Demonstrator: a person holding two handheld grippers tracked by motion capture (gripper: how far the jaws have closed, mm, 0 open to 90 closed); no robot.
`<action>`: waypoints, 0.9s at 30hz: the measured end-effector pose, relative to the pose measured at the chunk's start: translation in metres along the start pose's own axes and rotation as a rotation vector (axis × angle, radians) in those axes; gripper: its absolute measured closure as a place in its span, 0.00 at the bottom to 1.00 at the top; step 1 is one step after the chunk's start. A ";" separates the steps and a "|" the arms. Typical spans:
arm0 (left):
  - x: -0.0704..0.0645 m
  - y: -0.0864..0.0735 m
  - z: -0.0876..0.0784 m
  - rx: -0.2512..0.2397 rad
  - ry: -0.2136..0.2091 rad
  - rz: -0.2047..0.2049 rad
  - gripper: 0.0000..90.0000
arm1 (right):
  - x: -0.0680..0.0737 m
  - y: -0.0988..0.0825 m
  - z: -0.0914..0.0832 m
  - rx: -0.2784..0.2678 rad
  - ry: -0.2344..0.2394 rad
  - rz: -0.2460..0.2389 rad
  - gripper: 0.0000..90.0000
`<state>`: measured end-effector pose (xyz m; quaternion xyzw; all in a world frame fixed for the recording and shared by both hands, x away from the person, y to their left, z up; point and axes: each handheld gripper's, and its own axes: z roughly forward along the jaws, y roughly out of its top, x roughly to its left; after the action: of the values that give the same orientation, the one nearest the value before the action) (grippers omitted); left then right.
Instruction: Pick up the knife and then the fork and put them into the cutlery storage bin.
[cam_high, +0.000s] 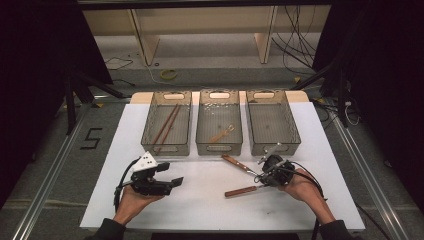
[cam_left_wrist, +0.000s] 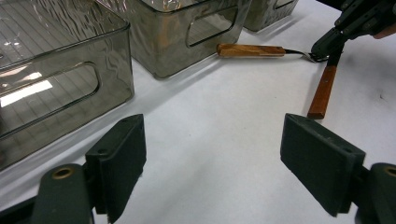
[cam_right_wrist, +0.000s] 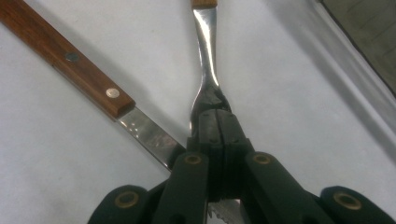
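Observation:
A fork with a wooden handle (cam_high: 234, 162) lies on the white table just in front of the middle bin. My right gripper (cam_high: 260, 176) is shut on its metal head; in the right gripper view the pads (cam_right_wrist: 217, 122) pinch the tines and the steel neck (cam_right_wrist: 206, 51) runs away from them. A wooden-handled knife (cam_high: 241, 191) lies beside it, its blade (cam_right_wrist: 147, 135) passing under the same jaws. The left gripper view shows the fork (cam_left_wrist: 250, 50), the knife handle (cam_left_wrist: 323, 91) and the right gripper (cam_left_wrist: 327, 46). My left gripper (cam_high: 176, 183) rests on the table at the left, open and empty (cam_left_wrist: 212, 140).
Three smoky clear bins stand in a row at the back of the table: the left bin (cam_high: 149, 125) holds chopsticks (cam_high: 166, 125), the middle bin (cam_high: 218, 148) a small wooden utensil (cam_high: 222, 133), and the right bin (cam_high: 292, 127) nothing that I can see.

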<state>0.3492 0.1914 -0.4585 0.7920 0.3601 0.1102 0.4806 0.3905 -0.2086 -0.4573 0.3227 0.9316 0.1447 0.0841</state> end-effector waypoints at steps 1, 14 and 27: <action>0.000 0.000 0.000 -0.001 0.000 0.001 0.24 | 0.000 0.000 0.000 0.004 0.003 0.001 1.00; 0.000 0.000 0.000 -0.001 0.001 0.002 0.24 | 0.002 0.000 -0.005 -0.014 0.011 -0.023 1.00; 0.000 0.000 0.000 0.000 0.000 0.003 0.24 | 0.015 0.017 -0.019 -0.090 0.087 -0.236 0.80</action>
<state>0.3493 0.1912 -0.4585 0.7924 0.3589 0.1108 0.4806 0.3843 -0.1908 -0.4346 0.2000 0.9584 0.1894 0.0745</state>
